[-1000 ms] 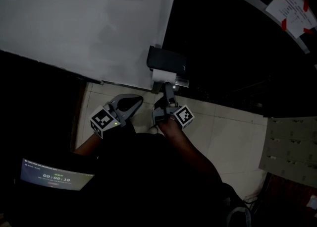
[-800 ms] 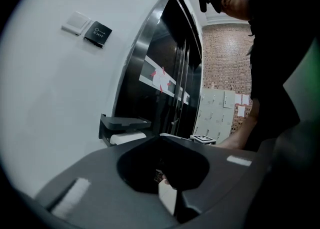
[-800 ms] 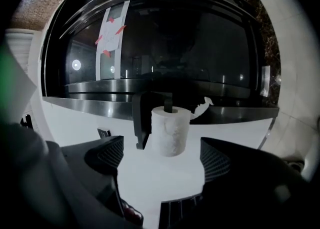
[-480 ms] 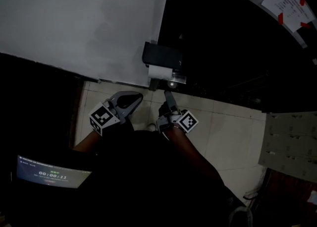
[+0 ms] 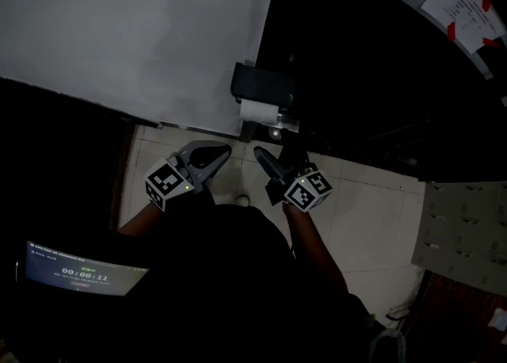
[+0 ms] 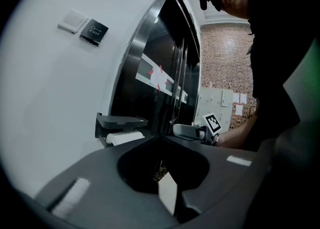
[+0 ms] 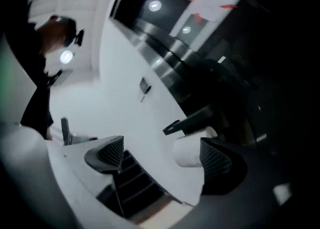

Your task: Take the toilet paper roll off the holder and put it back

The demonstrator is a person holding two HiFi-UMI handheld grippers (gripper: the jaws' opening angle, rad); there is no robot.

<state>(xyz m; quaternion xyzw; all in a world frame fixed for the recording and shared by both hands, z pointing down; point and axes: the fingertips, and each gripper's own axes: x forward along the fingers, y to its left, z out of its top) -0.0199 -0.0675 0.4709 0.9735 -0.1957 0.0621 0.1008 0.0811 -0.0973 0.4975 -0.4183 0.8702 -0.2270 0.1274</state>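
Toilet paper roll (image 5: 260, 111): seated on the holder (image 5: 265, 84), under its dark cover, at the edge of the white wall (image 5: 119, 44).
Right gripper (image 5: 266, 160): jaws wide apart and empty; held level, just short of the roll, which shows between the jaws.
Left gripper (image 5: 214, 155): jaws together, nothing held; positioned beside the right gripper, above the tiled floor (image 5: 356, 203).
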